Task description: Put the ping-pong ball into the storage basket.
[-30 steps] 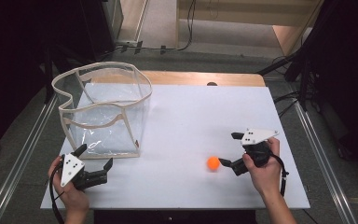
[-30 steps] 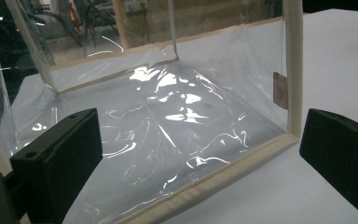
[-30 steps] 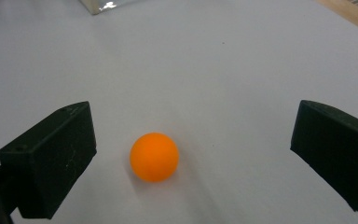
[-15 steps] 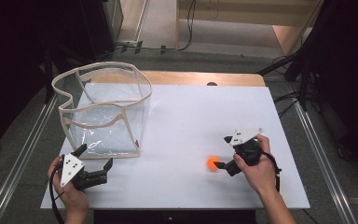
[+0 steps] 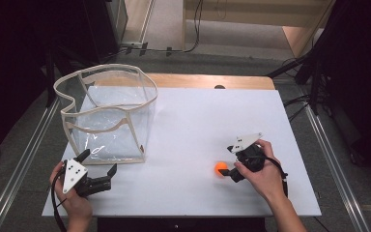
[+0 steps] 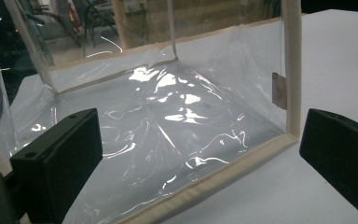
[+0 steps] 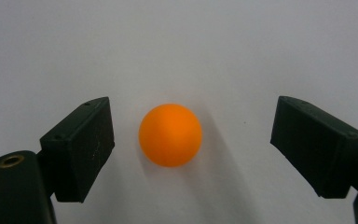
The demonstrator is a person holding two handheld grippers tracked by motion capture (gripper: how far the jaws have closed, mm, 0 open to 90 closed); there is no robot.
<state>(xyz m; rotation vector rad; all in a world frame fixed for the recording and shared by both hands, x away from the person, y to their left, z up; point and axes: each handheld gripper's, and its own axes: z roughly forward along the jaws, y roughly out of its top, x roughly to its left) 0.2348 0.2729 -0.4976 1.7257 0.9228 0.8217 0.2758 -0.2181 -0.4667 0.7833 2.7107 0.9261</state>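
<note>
**Right gripper lining up on ball, no grasp yet**

Right gripper (image 5: 228,170) is sitting at the near right of the table (image 5: 198,121), jaws spread wide with the ball (image 5: 221,168) in the gap between them. In the right gripper view the ball (image 7: 170,135) is lying a bit closer to the left jaw, clear daylight on both sides, nothing touching. It is resting on the table, not lifted.

Left gripper (image 5: 99,180) is parked at the near left, jaws also apart, holding nothing, pointing at the near lower edge of the bag (image 5: 106,116). The left gripper view is looking through the bag's (image 6: 177,116) clear wall; nothing seems to be inside.

Progress, my read: approach done, everything else pending. Close on ball, lift, carry left and far, drop through the bag's open top, if that's the target, which looks likely. Bag is standing well apart from the ball.

Ball: small, orange, smooth, matte, round, no marks visible. Probably light and prone to rolling, so I'd expect an off-centre close to nudge it sideways.

Bag: clear plastic, cream trim, crinkled, rim sagging unevenly.
</note>
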